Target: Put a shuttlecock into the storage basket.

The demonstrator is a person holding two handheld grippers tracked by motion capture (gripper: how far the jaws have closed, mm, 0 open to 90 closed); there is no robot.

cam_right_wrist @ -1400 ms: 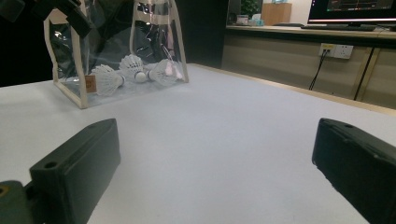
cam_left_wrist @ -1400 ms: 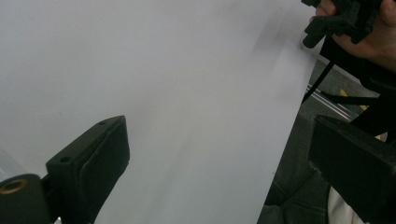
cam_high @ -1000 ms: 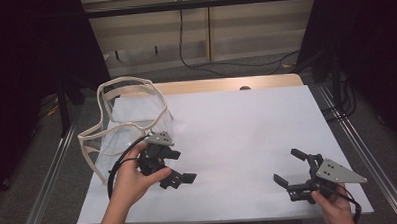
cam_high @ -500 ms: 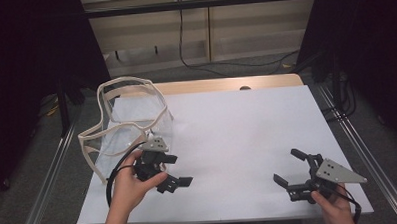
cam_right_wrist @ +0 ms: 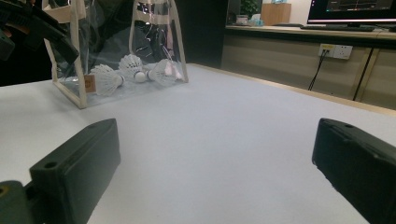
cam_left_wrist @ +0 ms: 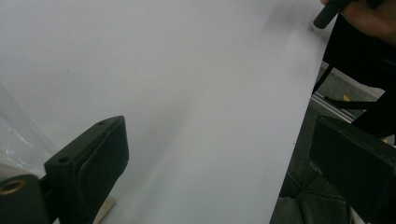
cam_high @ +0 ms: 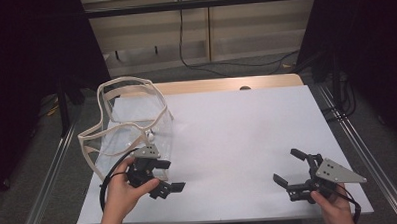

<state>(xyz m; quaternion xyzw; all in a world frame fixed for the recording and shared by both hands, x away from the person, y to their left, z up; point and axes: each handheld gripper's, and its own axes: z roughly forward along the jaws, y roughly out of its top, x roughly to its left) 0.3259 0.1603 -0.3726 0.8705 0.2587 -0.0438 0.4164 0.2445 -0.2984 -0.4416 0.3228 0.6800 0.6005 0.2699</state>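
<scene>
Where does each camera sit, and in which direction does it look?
High view: above the near table edge, looking forward and down at the white table; both hands show, with left tongs and right tongs.
Left gripper view: rides the left tongs, facing across the bare table toward the person's other hand.
Right gripper view: rides the right tongs, low, facing the clear bag holding shuttlecocks.
Shared: high and right gripper views both show the bag.
</scene>
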